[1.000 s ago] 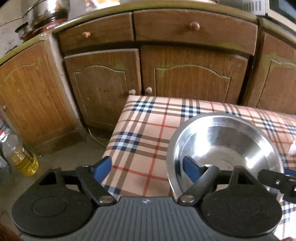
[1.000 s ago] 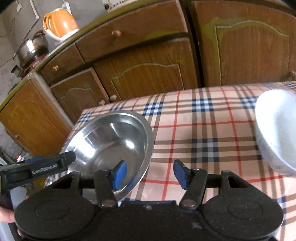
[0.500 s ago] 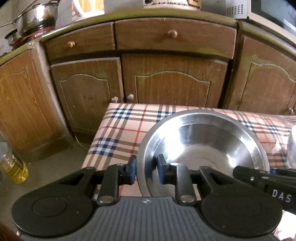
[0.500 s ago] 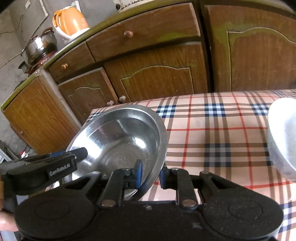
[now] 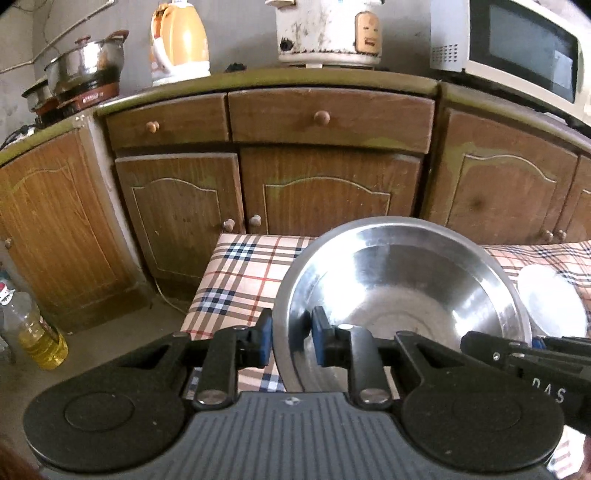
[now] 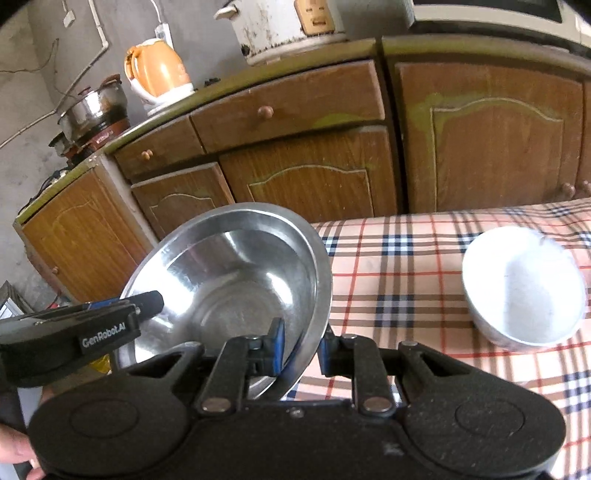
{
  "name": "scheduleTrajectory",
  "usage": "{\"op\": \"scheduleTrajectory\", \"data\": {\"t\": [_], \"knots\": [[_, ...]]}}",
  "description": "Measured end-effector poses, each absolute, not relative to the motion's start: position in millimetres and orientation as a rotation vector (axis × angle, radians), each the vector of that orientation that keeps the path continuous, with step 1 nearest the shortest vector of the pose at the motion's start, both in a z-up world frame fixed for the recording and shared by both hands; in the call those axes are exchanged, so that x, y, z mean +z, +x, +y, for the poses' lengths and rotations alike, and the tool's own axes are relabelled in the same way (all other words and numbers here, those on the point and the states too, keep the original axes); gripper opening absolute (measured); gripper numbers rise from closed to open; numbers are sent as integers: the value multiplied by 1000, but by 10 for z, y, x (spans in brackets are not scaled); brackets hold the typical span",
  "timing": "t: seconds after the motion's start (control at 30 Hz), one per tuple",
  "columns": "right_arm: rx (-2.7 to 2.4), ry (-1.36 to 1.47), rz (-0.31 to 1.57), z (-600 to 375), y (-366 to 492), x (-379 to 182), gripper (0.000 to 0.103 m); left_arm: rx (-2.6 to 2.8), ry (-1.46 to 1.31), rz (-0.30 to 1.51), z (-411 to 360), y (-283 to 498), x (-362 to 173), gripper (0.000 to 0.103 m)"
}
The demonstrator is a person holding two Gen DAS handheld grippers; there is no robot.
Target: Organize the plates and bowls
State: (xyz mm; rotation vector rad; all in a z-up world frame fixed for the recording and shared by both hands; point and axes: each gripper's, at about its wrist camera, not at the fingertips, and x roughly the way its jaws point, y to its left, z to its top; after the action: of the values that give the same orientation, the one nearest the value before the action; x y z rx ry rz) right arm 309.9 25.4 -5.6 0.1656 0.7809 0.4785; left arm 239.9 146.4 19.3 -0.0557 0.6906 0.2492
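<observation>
Cabinets (image 5: 325, 192) of brown wood, with arched door panels and round knobs, filled the back of the room under a green-edged counter (image 5: 258, 79). On that counter stood a microwave (image 5: 517, 55), a stained white cooker (image 5: 328, 29), an orange kettle (image 5: 181, 40) and a steel pot (image 5: 88, 62) on a burner. Nearer, a table under a plaid cloth (image 6: 424, 258) of tan, red and navy ran across the foreground. Above its left end a steel bowl (image 5: 402, 288) was carried between both tools, clear of the cloth and tilted in the right wrist view. A smaller white bowl (image 6: 521, 288) sat on the cloth to its right, apart from it. The left gripper (image 5: 291, 341) was pinched on the steel bowl's left rim, one blue pad inside and one outside. The right gripper (image 6: 301, 345) was clamped on the opposite rim in the same way. On the concrete floor at the left stood a bottle of yellow oil (image 5: 37, 332).
</observation>
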Motion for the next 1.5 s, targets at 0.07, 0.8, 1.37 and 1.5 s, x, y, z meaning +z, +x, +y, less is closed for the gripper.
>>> {"op": "scheduleTrajectory", "data": {"t": [0.07, 0.8, 1.37, 1.5], "knots": [[481, 165, 772, 218, 3015, 12, 24, 251, -57, 685, 1431, 2332, 254, 22], [481, 158, 722, -93, 2259, 505, 24, 260, -46, 663, 1147, 1609, 626, 22], [459, 148, 699, -377, 1828, 573, 24, 240, -50, 673, 901, 1296, 607, 23], [447, 141, 688, -453, 1766, 591, 24, 234, -47, 669, 832, 1262, 615, 23]]}}
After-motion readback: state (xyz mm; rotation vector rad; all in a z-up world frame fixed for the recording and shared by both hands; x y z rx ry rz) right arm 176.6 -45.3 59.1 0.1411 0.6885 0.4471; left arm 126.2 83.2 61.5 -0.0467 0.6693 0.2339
